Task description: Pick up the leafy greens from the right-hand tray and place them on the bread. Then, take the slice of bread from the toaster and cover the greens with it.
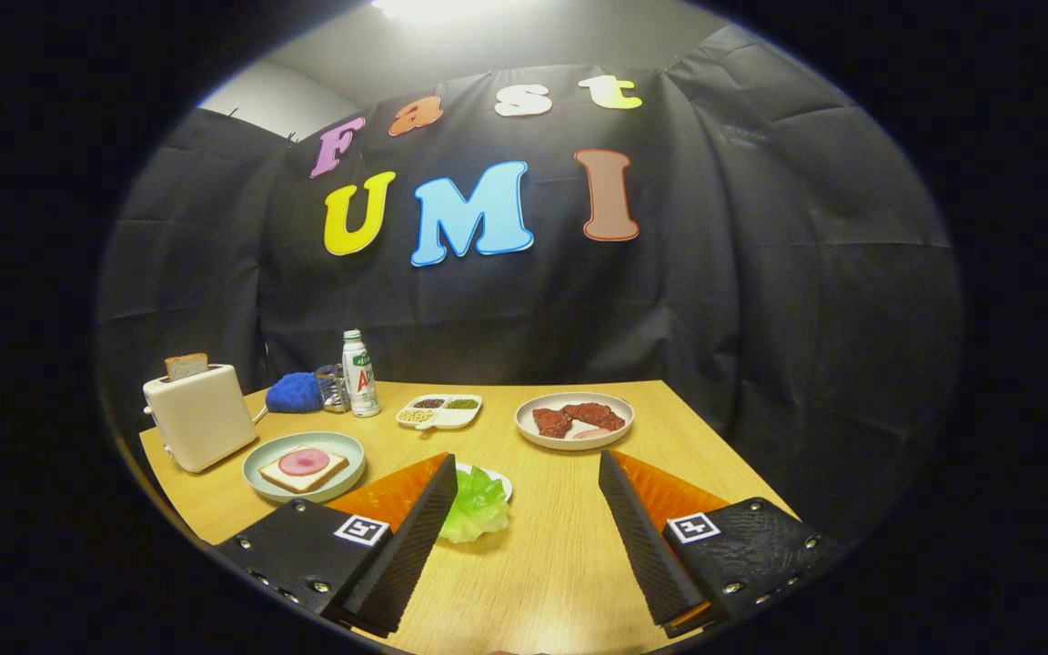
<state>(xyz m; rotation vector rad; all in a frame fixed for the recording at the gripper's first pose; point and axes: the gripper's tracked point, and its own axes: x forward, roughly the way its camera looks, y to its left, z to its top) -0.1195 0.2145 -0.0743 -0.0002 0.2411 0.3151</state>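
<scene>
Jaws (529, 491) spread wide, nothing gripped, hovering low over the wooden surface (542, 564). Leafy greens (476, 509) lie on a small white tray (498, 479), just inside the left finger (410, 537), w/ part of tray hidden behind that finger. Greens sit toward the left side of the gap, not centred, no contact w/ either finger as far as I can tell.

Progress, judged: nothing done yet. Greens not picked; toaster slice in place. Left to do: grip greens, carry to bread, drop, then fetch the toaster slice & cap the stack.

Outward from jaws:
- approx 10 o'clock, near: pale green plate (262, 487) holding a bread slice (303, 468) w/ a pink round of ham (304, 460) on top. This is the drop target.
- 10 o'clock, further: cream toaster (201, 417), bread slice (186, 366) standing up out of its slot.
- 11 o'clock, back of surface: blue cloth (295, 393), a clear glass just beside it, then a bottle (360, 375) upright.
- 12 o'clock: white divided dish (439, 412), three compartments w/ dark, green & yellowish bits, prob. beans or seeds, too small to tell.
- 1 o'clock: white plate (533, 429) w/ reddish meat pieces (579, 418) plus something pale at its near edge.
</scene>
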